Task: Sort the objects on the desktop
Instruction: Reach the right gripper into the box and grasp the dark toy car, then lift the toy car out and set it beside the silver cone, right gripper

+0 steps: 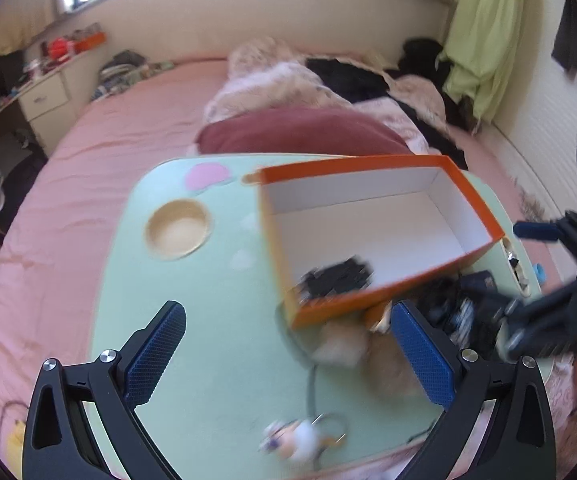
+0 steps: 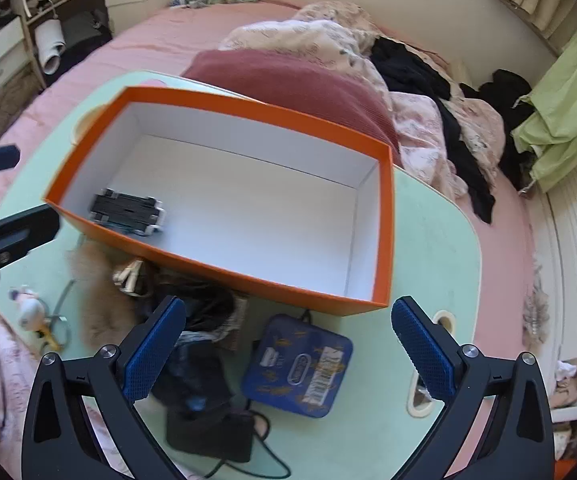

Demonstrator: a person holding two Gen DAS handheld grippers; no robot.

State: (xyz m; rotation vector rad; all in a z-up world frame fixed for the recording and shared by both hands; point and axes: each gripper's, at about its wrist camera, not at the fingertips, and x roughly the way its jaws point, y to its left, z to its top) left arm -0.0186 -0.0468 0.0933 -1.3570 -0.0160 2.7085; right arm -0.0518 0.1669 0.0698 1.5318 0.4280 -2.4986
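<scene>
Box: orange box (image 2: 224, 264) with white inside, open-topped, sits on the far part of the mint-green lap table (image 2: 440, 248); one corner points toward the left side of the table.
Inside the box: a black clip-like gadget (image 2: 128, 216) with pale ends lies flat on the floor of the box, in the corner nearest the left gripper; the rest of the floor shows bare white.
Tin: blue tin (image 2: 298, 364) with gold print and a barcode sticker lies flat on the table just in front of the box's near wall, apart from it.
Dark heap: a pile of black items (image 2: 196, 360), blurred, lies just left of the tin; a black pouch (image 2: 208, 436) with a thin cord sits at the near table edge below it.
Fluffy item: tan fluffy thing (image 2: 100, 292) lies against the box's near wall, on the left; what it is cannot be told.
Toy: small white figure (image 2: 28, 308) on a keyring lies near the table's left edge, well apart from the box.
Right gripper: right gripper (image 2: 288, 344) hangs above the tin and the dark heap, jaws spread wide, nothing between the blue pads (image 2: 424, 352).
Left gripper: left gripper (image 1: 288, 356) hangs over the table's near side, jaws spread wide and empty; its right pad (image 1: 424, 360) is in line with the fluffy item, contact not clear through the blur.
Table: a round wooden cup recess (image 1: 178, 228) sits at the far left of the top, beside a pink shape (image 1: 204, 174).
Surroundings: the table stands on a pink bed (image 1: 88, 168) with a dark red pillow (image 1: 304, 132) and rumpled bedding beyond it.
</scene>
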